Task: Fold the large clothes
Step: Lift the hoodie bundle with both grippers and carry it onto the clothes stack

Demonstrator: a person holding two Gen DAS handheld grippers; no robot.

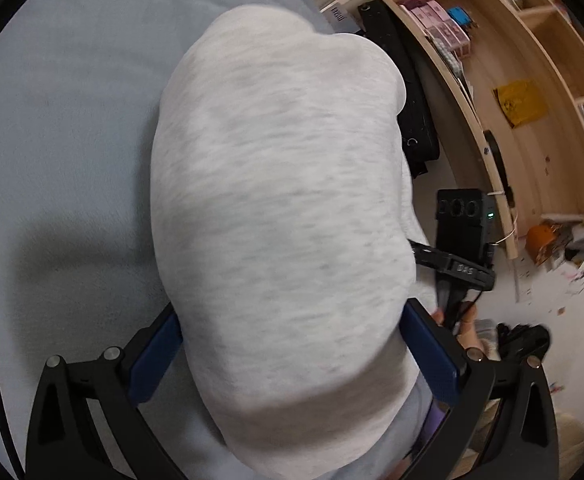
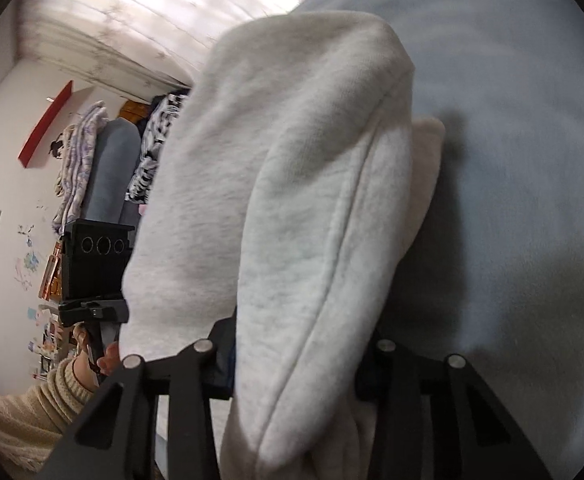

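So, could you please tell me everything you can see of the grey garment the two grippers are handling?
The grey garment is a light heather-grey piece of soft, fleecy knit, like sweatshirt fabric, with a stitched seam running along one folded edge in the right wrist view. It is bunched into a thick, rounded bundle, lifted above the pale blue bed surface, which carries its shadow. The left gripper has it between its blue pads, and the right gripper is closed on another thick fold. Its overall shape is hidden.

I see my left gripper (image 1: 292,344) with a bunched grey garment (image 1: 276,200) filling the gap between its blue pads (image 1: 154,360); the cloth hangs over a pale blue bed (image 1: 60,120); the right gripper (image 1: 462,240) sits beside it; wooden shelves (image 1: 532,92) stand beyond.
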